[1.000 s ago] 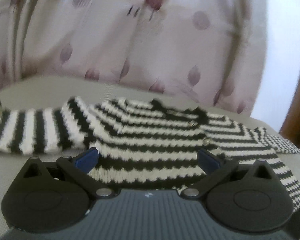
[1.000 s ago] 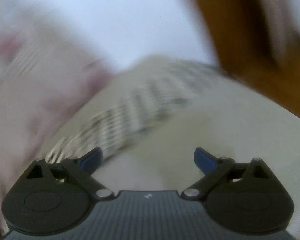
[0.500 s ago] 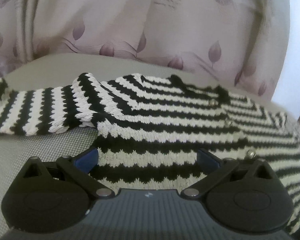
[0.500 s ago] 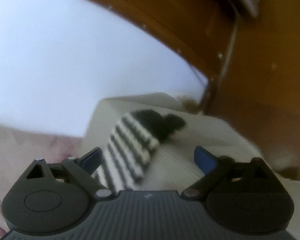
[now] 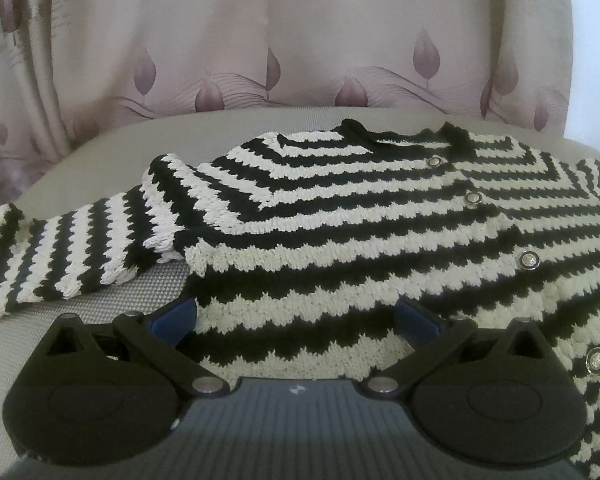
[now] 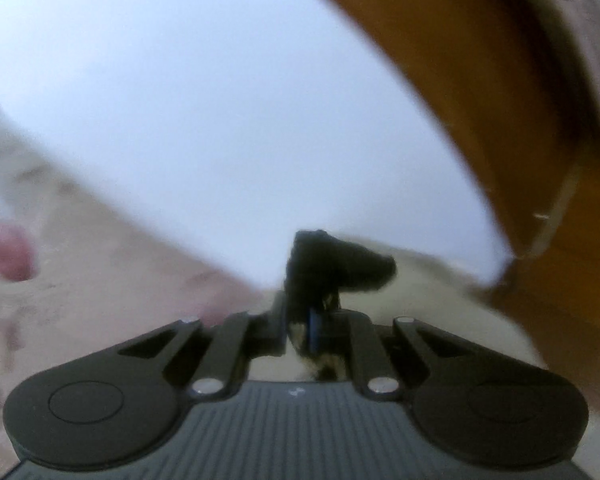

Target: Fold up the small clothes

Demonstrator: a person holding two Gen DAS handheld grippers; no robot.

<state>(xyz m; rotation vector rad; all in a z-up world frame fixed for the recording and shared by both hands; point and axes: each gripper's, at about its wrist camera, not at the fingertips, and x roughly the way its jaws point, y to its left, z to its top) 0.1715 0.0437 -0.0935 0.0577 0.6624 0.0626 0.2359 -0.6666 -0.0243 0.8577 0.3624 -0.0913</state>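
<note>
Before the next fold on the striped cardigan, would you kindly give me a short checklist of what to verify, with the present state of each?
1. Right gripper shut on cloth: ok, its fingers pinch a dark bit of knit, apparently the cardigan's sleeve end.
2. Left gripper open and ready: ok, fingers wide apart over the hem.
3. Left gripper holding anything: not ok, nothing between its fingers.
4. Cardigan spread flat on the grey surface: ok, body lies flat, buttons fastened.
5. Left sleeve laid out: ok, stretched sideways, not yet folded.
6. How firm the right grip is: cannot tell, view is blurred.
</note>
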